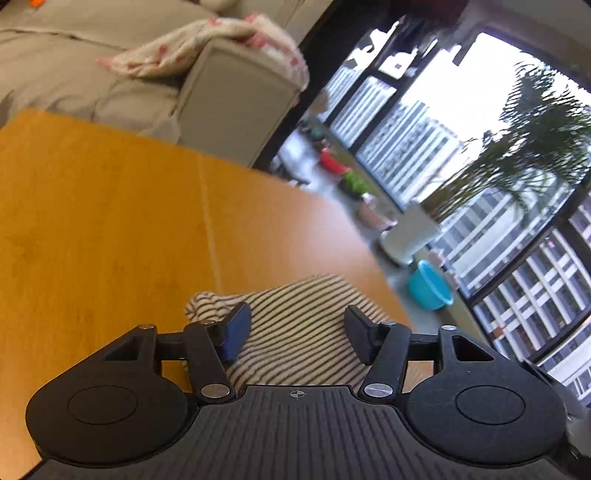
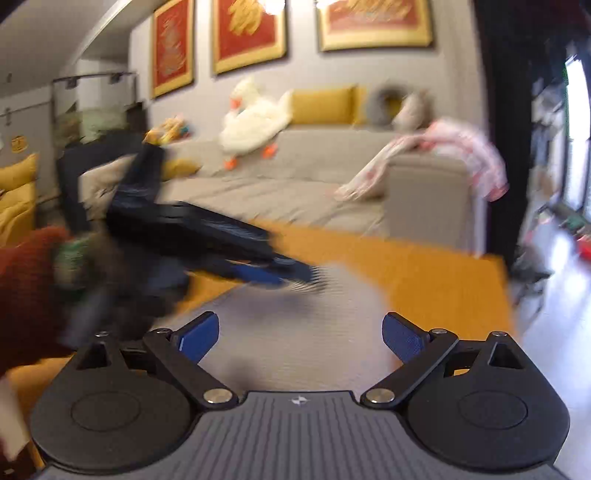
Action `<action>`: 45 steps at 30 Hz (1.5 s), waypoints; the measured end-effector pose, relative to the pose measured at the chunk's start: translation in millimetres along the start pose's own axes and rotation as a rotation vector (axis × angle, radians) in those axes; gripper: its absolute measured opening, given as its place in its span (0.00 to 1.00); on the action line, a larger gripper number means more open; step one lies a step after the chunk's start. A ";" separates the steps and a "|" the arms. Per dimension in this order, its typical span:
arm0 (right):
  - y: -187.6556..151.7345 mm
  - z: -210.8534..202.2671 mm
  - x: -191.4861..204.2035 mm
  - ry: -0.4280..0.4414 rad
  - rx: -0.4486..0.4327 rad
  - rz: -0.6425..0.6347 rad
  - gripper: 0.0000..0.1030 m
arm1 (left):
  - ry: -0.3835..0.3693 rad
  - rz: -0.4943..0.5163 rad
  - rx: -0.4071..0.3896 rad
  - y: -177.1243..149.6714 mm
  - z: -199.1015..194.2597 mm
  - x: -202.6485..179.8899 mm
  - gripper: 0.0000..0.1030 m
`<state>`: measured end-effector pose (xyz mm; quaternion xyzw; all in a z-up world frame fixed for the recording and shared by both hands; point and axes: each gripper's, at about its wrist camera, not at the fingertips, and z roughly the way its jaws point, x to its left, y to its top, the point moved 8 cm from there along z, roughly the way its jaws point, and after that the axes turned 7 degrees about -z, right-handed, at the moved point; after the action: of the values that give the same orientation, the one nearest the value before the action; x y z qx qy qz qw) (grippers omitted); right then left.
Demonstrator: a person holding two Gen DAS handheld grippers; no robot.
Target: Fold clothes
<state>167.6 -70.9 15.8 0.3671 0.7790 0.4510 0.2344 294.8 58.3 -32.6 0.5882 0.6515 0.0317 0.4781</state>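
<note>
**Two Grippers Over One Striped Garment**

Left wrist view. One left gripper (image 1: 297, 325) is visible, with its two fingers spread apart and nothing clamped between them. One striped garment (image 1: 295, 314) lies on the orange table (image 1: 110, 221), near the table's right edge, directly below and between the fingers; whether the fingertips touch the cloth cannot be determined. Beyond the table stands one beige sofa (image 1: 92, 92) with one floral cloth (image 1: 207, 44) draped over its armrest. Outside the window wall, one blue basin (image 1: 430, 290) rests on the floor.

Right wrist view. One right gripper (image 2: 301, 334) is visible, its two blue pads (image 2: 199, 338) set wide apart and empty. The striped garment (image 2: 295, 343), heavily blurred, lies on the table below the fingers. The left gripper (image 2: 266, 275) enters from the left, held by a person's red sleeve (image 2: 29, 291), its tip at the garment's far edge. The wall carries three framed pictures (image 2: 249, 33). One white duck plush (image 2: 255, 122) sits on the sofa.
</note>
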 end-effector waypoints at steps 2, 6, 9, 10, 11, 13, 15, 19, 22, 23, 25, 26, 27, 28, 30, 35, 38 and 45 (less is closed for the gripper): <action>-18.5 20.6 12.1 0.011 0.077 -0.030 0.92 | 0.022 0.040 -0.020 -1.1 2.1 -3.0 0.57; -22.9 21.4 13.1 0.007 0.056 -0.041 0.95 | 0.077 0.138 -0.031 -4.5 -6.5 -15.5 0.60; -25.5 21.1 13.2 0.001 0.043 -0.052 0.95 | 0.086 0.166 -0.037 -9.8 -15.0 -23.3 0.64; -26.3 20.7 13.0 -0.003 0.042 -0.058 0.96 | 0.086 0.167 -0.040 -10.9 -17.2 -24.7 0.65; -27.1 20.4 12.9 -0.007 0.042 -0.065 0.96 | 0.087 0.169 -0.042 -11.7 -19.1 -25.8 0.66; -27.7 19.1 12.9 -0.011 0.043 -0.065 0.96 | 0.090 0.180 -0.042 -12.9 -24.3 -28.9 0.70; -28.0 18.3 13.0 -0.016 0.044 -0.066 0.96 | 0.096 0.191 -0.040 -16.3 -32.8 -32.5 0.75; -27.7 18.2 12.7 -0.028 0.047 -0.073 0.96 | 0.108 0.214 -0.036 -24.1 -51.1 -39.8 0.84; -28.9 16.8 12.9 -0.035 0.051 -0.085 0.96 | 0.077 0.196 0.006 -45.5 -69.5 -39.7 0.85; -29.8 16.0 13.5 -0.039 0.052 -0.094 0.96 | 0.070 0.188 0.022 -55.1 -74.6 -38.6 0.84; -30.3 13.0 13.3 -0.039 0.048 -0.096 0.96 | 0.061 0.177 0.051 -73.7 -83.3 -36.7 0.77; -29.5 9.5 11.4 -0.039 0.044 -0.083 0.97 | 0.054 0.171 0.052 -79.9 -86.8 -36.8 0.74; -28.6 5.8 9.3 -0.039 0.039 -0.069 0.97 | 0.046 0.163 0.047 -84.5 -90.3 -37.1 0.72; -27.7 2.1 7.2 -0.039 0.035 -0.055 0.97 | 0.031 0.152 0.040 -85.7 -94.1 -39.0 0.65; -25.8 -5.3 3.0 -0.039 0.025 -0.027 0.97 | -0.020 0.145 0.011 -79.5 -100.2 -48.0 0.51; -21.2 -23.8 -7.6 -0.039 0.002 0.044 0.97 | -0.120 0.130 -0.010 -72.5 -104.0 -63.1 0.50; -24.2 -32.6 -15.0 -0.049 0.000 0.057 0.97 | -0.052 0.123 0.042 -86.6 -91.9 -47.1 0.47; -24.8 -34.4 -45.9 -0.024 -0.012 0.248 0.73 | -0.029 0.033 0.121 -106.8 -74.6 -16.1 0.53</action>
<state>163.2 -133.1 12.3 0.4647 0.7221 0.4767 0.1883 164.5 51.7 -47.3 0.6273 0.6353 -0.0085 0.4504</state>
